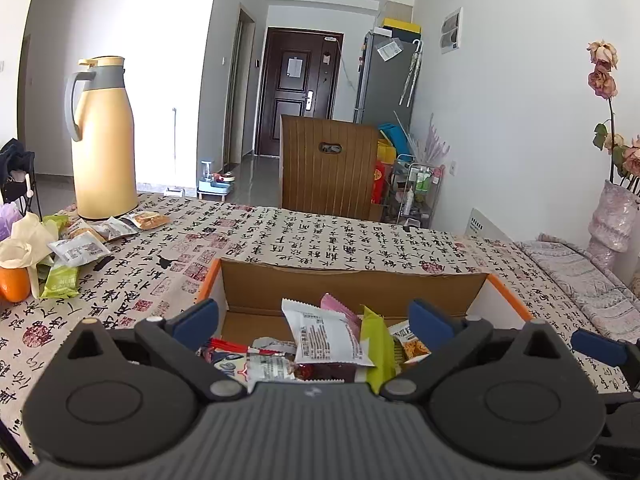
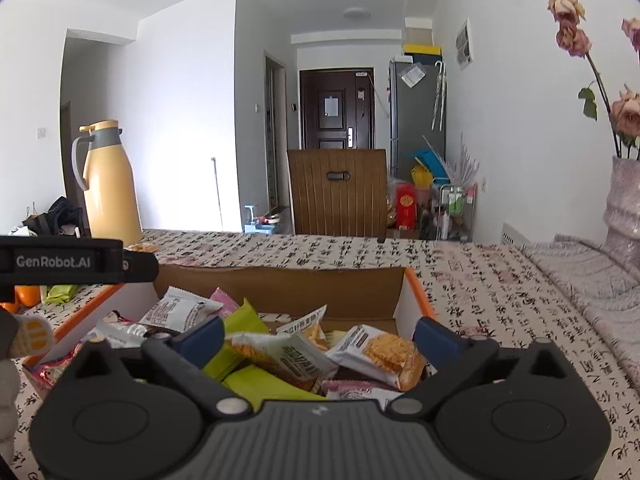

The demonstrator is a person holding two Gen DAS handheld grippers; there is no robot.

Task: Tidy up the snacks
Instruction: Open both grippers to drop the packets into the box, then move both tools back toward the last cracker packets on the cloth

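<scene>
Both grippers hang over the cardboard box (image 1: 352, 284), fingers spread wide and gripping nothing: the left gripper (image 1: 314, 316) above a white snack packet (image 1: 326, 336), the right gripper (image 2: 318, 334) above a cracker packet (image 2: 380, 354). The box already holds many snacks. Several loose packets (image 1: 80, 250) remain at the table's (image 1: 280, 236) far left near the yellow thermos jug (image 1: 104, 140), so I judge the sorting unfinished.
</scene>
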